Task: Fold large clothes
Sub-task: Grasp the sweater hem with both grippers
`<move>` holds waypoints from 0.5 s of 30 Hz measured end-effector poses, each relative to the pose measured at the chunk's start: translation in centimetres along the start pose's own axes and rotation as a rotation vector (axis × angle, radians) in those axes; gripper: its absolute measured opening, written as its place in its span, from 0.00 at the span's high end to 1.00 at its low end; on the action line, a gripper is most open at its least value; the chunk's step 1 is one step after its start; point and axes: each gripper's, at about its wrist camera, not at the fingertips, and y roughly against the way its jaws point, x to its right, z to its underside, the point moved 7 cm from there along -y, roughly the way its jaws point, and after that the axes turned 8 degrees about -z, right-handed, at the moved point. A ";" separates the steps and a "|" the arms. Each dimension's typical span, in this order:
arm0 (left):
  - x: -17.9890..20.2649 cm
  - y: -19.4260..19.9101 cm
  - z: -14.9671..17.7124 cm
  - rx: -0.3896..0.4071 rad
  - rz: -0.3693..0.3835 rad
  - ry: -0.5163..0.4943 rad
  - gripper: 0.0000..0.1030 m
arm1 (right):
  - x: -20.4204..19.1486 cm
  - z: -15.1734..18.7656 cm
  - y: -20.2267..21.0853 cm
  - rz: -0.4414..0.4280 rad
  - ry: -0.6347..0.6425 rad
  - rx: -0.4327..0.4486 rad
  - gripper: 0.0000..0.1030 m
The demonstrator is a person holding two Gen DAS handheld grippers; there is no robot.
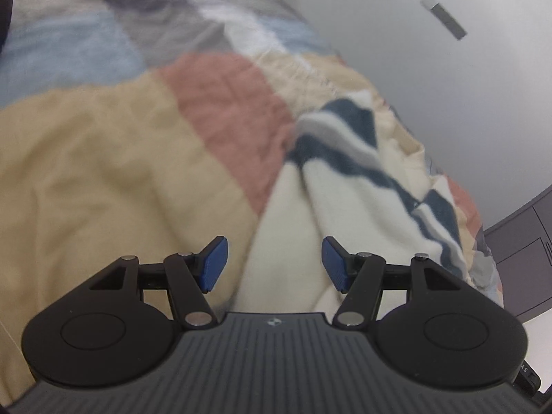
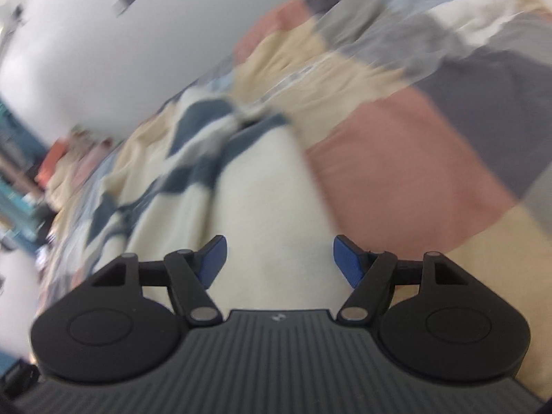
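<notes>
Bed surface: patchwork quilt point(image 1: 103, 158) in tan, pink, grey and blue blocks, wide and bare on the left of the left wrist view; open passage there.
Obstruction: cream garment with navy and grey stripes point(image 1: 362, 186), bunched in folds near the quilt's wall-side edge.
Boundary: white wall point(image 1: 431, 86) just beyond that edge.
Further obstruction: dark cabinet point(image 1: 517, 252) at far right.
Right wrist view: blurred clutter point(image 2: 20, 179) at left.
</notes>
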 end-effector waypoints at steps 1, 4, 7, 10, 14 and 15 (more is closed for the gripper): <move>0.0 -0.4 0.4 -0.023 0.008 0.006 0.36 | 0.5 -0.2 0.1 0.005 -0.022 0.011 0.29; 0.0 -1.6 1.5 -0.065 -0.008 0.010 0.36 | 2.0 0.2 -0.6 -0.001 -0.118 -0.036 0.29; -0.4 -2.3 2.1 -0.084 -0.041 0.006 0.36 | 3.0 2.0 -2.5 -0.093 -0.264 -0.166 0.30; -0.3 -2.4 2.5 -0.108 -0.026 0.001 0.35 | 2.7 3.9 -3.3 -0.179 -0.369 -0.241 0.30; 0.6 -2.3 3.8 -0.162 0.033 0.000 0.30 | 1.4 4.2 -2.8 -0.272 -0.374 -0.257 0.30; 0.9 -2.2 4.2 -0.176 0.044 -0.005 0.30 | 1.0 4.3 -2.7 -0.298 -0.371 -0.263 0.31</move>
